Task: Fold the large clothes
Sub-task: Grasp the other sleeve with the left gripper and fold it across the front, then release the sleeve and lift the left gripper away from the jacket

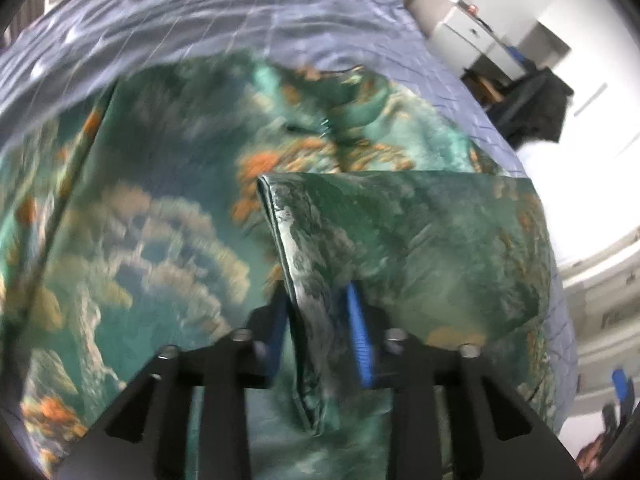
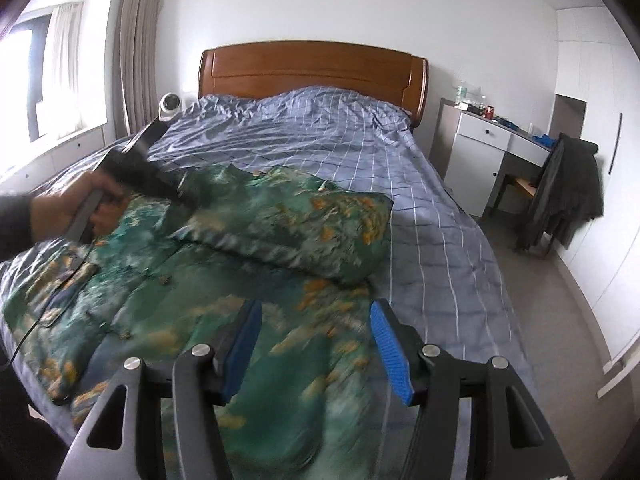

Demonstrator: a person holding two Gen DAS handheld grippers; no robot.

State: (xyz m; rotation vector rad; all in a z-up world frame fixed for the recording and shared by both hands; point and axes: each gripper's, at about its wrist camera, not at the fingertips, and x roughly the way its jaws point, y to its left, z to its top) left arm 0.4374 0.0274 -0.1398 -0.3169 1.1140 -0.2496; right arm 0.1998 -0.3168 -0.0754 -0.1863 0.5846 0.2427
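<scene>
A: Shirt (image 2: 224, 280) first — where does it lie?

B: Spread over the near half of the bed (image 2: 420, 184), on the blue checked cover. It is a large green garment with orange and cream print. One sleeve (image 1: 400, 248) is lifted and laid across the body of the cloth.

A: Who holds that sleeve?

B: The left gripper (image 1: 320, 320). Its blue pads are pinched on the sleeve's hemmed edge, cloth bunched between them. In the right wrist view the person's left hand (image 2: 76, 212) grips that tool's handle above the shirt's far left side.

A: And the right gripper (image 2: 316, 348)?

B: Fingers spread wide, nothing between them, hanging over the shirt's near part.

A: What stands around?

B: A wooden headboard (image 2: 312, 68) at the far end, a small white fan (image 2: 170, 106) left of the bed, curtains (image 2: 136, 40) beside a window. To the right, a white desk (image 2: 488, 148) with clutter and a chair (image 2: 560, 188) draped with a dark jacket, well apart from the bed.
</scene>
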